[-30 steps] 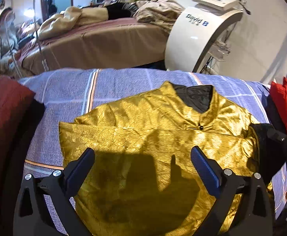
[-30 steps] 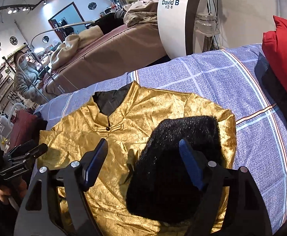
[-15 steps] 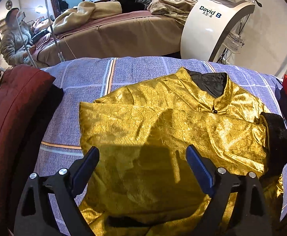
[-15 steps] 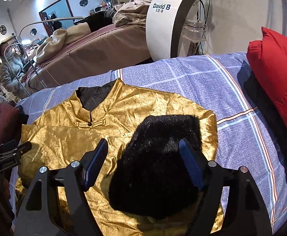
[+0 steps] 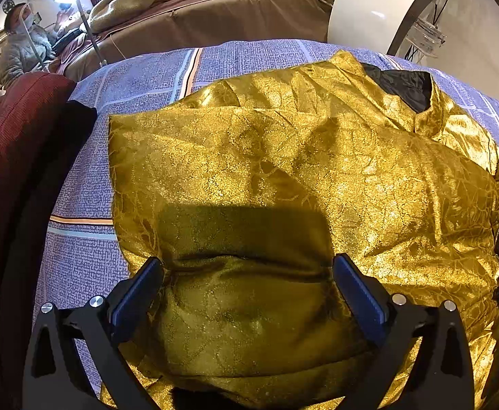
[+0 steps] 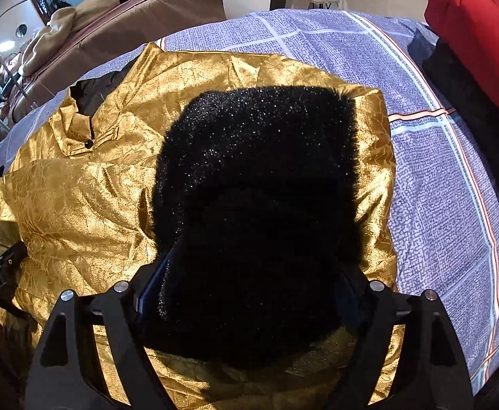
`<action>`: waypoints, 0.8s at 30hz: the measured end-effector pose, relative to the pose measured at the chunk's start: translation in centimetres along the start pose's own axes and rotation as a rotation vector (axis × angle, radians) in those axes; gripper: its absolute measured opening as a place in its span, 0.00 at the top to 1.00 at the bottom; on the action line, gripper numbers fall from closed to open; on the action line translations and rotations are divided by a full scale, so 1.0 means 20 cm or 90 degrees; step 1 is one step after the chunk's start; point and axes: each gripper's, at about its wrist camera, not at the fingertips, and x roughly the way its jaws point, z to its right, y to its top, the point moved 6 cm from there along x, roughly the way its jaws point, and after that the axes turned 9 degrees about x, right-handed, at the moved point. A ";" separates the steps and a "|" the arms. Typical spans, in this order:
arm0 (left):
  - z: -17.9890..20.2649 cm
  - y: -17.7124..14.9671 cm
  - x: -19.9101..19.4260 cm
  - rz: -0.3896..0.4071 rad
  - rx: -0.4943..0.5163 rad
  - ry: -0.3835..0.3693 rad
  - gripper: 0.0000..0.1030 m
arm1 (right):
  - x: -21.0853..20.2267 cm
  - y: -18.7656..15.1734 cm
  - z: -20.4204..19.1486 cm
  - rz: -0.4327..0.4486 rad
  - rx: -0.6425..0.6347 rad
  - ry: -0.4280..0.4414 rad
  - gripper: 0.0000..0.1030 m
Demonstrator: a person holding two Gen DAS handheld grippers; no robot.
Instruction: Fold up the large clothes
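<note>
A shiny gold jacket (image 5: 283,157) with a black lining at its collar lies on the blue checked bedspread (image 5: 140,82), sleeves folded over its front. My left gripper (image 5: 247,273) is open, its fingers straddling a ridge of gold cloth near the hem. In the right wrist view the jacket (image 6: 78,184) has a black furry cuff (image 6: 259,184) lying on it. My right gripper (image 6: 249,283) is open, its fingers on either side of that cuff, partly sunk in the fur.
A dark red padded garment (image 5: 13,157) lies at the left edge of the bed. A red garment (image 6: 478,41) over a black one (image 6: 468,102) lies at the right. Behind stand a brown treatment bed (image 5: 215,17) and a white machine (image 5: 379,7).
Both grippers have come down and forward onto the jacket. The left fingers now straddle the gold cloth, and the right fingers now straddle the black cuff.
</note>
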 end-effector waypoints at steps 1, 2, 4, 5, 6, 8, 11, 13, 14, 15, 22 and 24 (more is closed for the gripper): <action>-0.01 0.01 -0.04 0.008 -0.004 -0.003 0.10 | -0.05 0.01 0.00 0.011 -0.001 0.002 0.22; -0.02 0.01 -0.09 0.018 -0.009 -0.005 0.13 | -0.12 0.01 -0.01 0.029 0.002 0.016 0.22; -0.04 0.00 -0.19 0.029 -0.015 -0.015 0.16 | -0.27 0.01 0.01 0.069 0.014 0.053 0.22; -0.05 -0.01 -0.25 0.036 -0.021 -0.025 0.16 | -0.34 0.01 0.02 0.081 0.019 0.066 0.22; -0.05 -0.03 -0.31 0.045 -0.030 -0.040 0.16 | -0.39 -0.01 0.04 0.089 0.024 0.076 0.22; -0.02 -0.09 -0.43 0.064 -0.036 -0.073 0.15 | -0.48 -0.07 0.07 0.100 0.026 0.086 0.22; 0.07 -0.18 -0.56 0.088 -0.026 -0.108 0.11 | -0.54 -0.16 0.10 0.109 0.013 0.076 0.22; 0.12 -0.19 -0.61 0.101 -0.027 -0.128 0.06 | -0.54 -0.19 0.10 0.115 0.002 0.066 0.22; 0.14 -0.17 -0.62 0.118 -0.030 -0.130 0.06 | -0.53 -0.19 0.10 0.118 -0.004 0.064 0.22; 0.16 -0.13 -0.63 0.136 -0.026 -0.127 0.06 | -0.52 -0.18 0.08 0.122 -0.009 0.060 0.22; 0.17 0.07 -0.16 0.020 0.001 -0.119 0.06 | -0.26 0.06 0.01 0.099 -0.002 0.004 0.22; 0.15 0.05 -0.01 -0.008 0.014 -0.096 0.06 | -0.11 0.07 0.04 0.050 -0.007 -0.040 0.22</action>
